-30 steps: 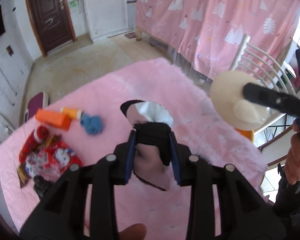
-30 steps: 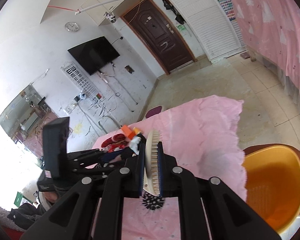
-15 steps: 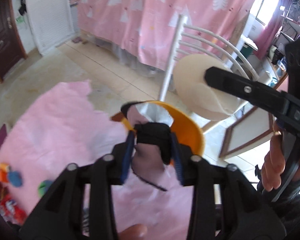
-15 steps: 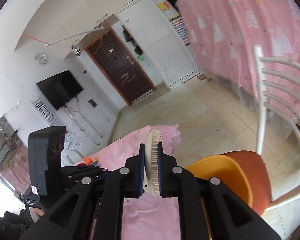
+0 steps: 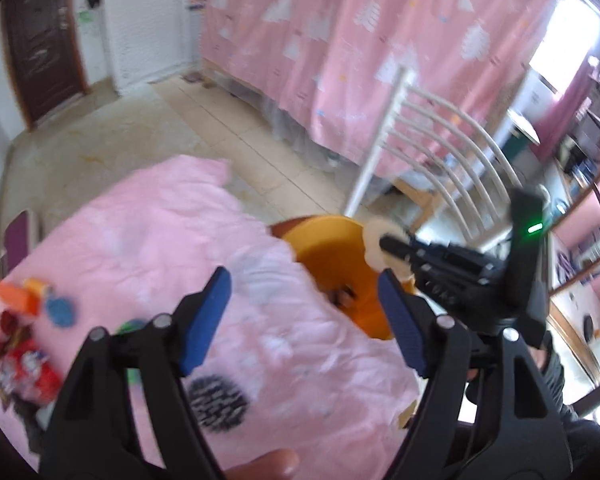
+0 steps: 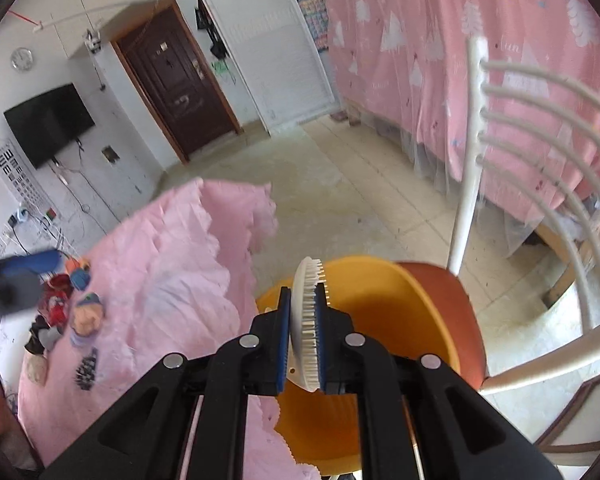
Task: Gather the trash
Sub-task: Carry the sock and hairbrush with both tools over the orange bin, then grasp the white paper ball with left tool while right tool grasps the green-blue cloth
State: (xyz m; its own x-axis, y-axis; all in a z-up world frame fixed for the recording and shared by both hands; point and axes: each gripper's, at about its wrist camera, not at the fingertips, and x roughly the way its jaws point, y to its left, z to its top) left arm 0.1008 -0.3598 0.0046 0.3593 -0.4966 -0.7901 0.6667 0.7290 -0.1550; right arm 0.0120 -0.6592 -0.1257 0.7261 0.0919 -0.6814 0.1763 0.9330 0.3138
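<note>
Pink-covered desk (image 6: 172, 280), lower left; right gripper (image 6: 302, 332) pinches stiff, light brush (image 6: 306, 320) over orange bin (image 6: 400, 320); left gripper (image 5: 304, 320) opening, empty.

The left hand-held gripper (image 5: 304, 312), jaws opening, no longer holds the black-and-white wrapper (now empty).

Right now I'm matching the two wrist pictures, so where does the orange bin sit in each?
Left wrist: orange bin, centre right, past the tablecloth's edge.
Right wrist: orange bin, lower centre, behind the white brush.
Shared landmark: the white chair back.
</note>
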